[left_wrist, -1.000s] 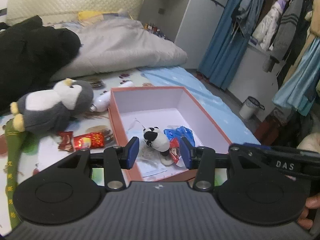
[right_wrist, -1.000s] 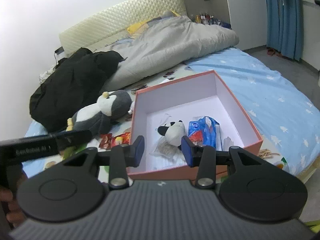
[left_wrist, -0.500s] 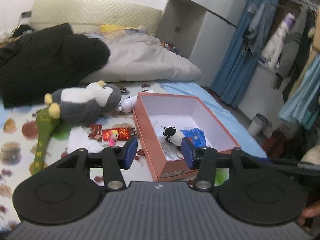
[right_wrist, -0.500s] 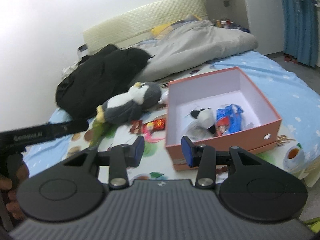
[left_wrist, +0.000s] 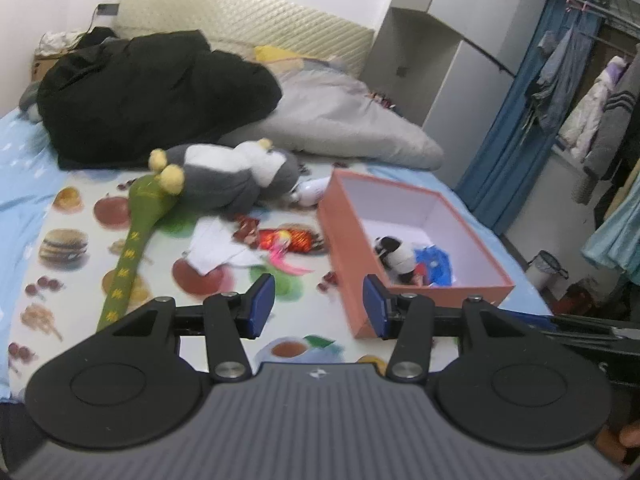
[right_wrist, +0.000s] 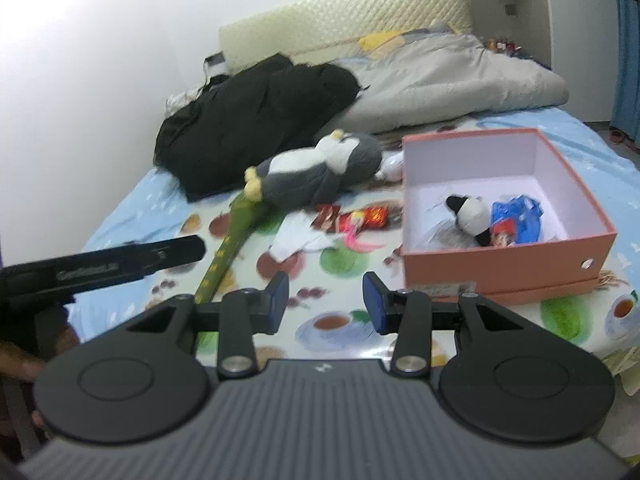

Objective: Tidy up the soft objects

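Note:
An orange box (left_wrist: 344, 236) (right_wrist: 504, 264) stands on the bed with a small panda plush (left_wrist: 394, 254) (right_wrist: 470, 212) and blue and red packets (left_wrist: 434, 266) (right_wrist: 514, 218) inside. A grey and white penguin plush (left_wrist: 236, 178) (right_wrist: 320, 166) lies left of the box, with a long green plush (left_wrist: 134, 240) (right_wrist: 230, 246) beside it. Red snack packets (left_wrist: 288, 238) (right_wrist: 360, 216) and white cloth (left_wrist: 216, 246) (right_wrist: 300, 236) lie between them. My left gripper (left_wrist: 319, 308) and right gripper (right_wrist: 325, 302) are both open and empty, held above the near edge of the bed.
A black jacket (left_wrist: 152, 92) (right_wrist: 256, 116) and a grey duvet (left_wrist: 340, 120) (right_wrist: 452, 80) lie at the head of the bed. A wardrobe (left_wrist: 452, 52), blue curtain (left_wrist: 508, 132) and hanging clothes (left_wrist: 592, 100) stand on the right. The left gripper's body (right_wrist: 100, 268) shows in the right wrist view.
Both grippers have drawn back and away from the box, so more of the bed shows. Both stay open and empty. The panda stays in the box.

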The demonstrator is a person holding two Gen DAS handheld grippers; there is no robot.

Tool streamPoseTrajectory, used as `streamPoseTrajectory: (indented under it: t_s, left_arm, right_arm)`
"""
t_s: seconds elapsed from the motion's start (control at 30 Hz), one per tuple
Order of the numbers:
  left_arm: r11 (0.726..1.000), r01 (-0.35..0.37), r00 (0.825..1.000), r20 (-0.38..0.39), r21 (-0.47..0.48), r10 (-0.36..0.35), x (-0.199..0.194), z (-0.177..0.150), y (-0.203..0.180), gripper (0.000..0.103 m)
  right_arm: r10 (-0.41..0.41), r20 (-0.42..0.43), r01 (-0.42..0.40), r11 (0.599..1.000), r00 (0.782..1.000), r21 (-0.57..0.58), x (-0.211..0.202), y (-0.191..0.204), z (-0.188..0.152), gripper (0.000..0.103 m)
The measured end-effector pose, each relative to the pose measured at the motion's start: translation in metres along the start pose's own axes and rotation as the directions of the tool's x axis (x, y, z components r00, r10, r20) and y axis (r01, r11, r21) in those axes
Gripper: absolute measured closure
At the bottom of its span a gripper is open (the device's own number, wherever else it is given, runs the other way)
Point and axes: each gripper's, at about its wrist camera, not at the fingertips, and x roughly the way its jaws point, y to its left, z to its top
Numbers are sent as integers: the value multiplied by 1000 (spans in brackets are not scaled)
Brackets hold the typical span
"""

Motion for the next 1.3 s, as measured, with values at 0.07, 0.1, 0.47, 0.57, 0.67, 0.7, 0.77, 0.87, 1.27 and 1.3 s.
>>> streamPoseTrajectory:
  t_s: [0.07,0.1,0.47,0.57,0.67,0.7,0.77,0.87,1.27,1.3]
  left_arm:
    - [1000,-5,1000,-11,-15,5,6,-3,9,48]
    - [1000,-8,1000,-15,-23,7,9,-4,14,48]
    - [998,-55,998,-23,-41,54,57,-4,55,39]
    - [997,-54,998,-47,-61,51,82,-1,70,36]
    - [997,-55,995,-82,-62,50,114,4,83,35]
    - [997,-59,994,-91,-52,54,126,6,87,35]
    - [998,-65,993,-101,-18,63,148,10,93,35]
    - [998,-65,991,-113,14,66,176,14,101,33]
    - [994,-98,986,-129,43,102,287,24,138,32]
    - [992,-115,984,-134,50,121,295,25,139,32]
  right_arm:
    - [3,-19,-3,1000,1000,2,6,5,-4,59]
    - [1,-26,-1,1000,1000,10,10,6,-5,59]
    - [-9,-89,11,1000,996,26,66,13,6,59]
    - [-16,-106,19,1000,994,25,86,13,14,59]
    - [-32,-117,36,999,993,28,108,13,23,59]
    - [-33,-119,37,999,992,28,115,12,26,59]
    - [-42,-129,46,999,991,27,130,12,34,59]
    - [-46,-151,49,999,987,17,154,11,42,59]
    - [-69,-190,68,998,979,-9,260,9,70,59]
    - [-72,-196,73,997,978,-2,270,7,71,59]
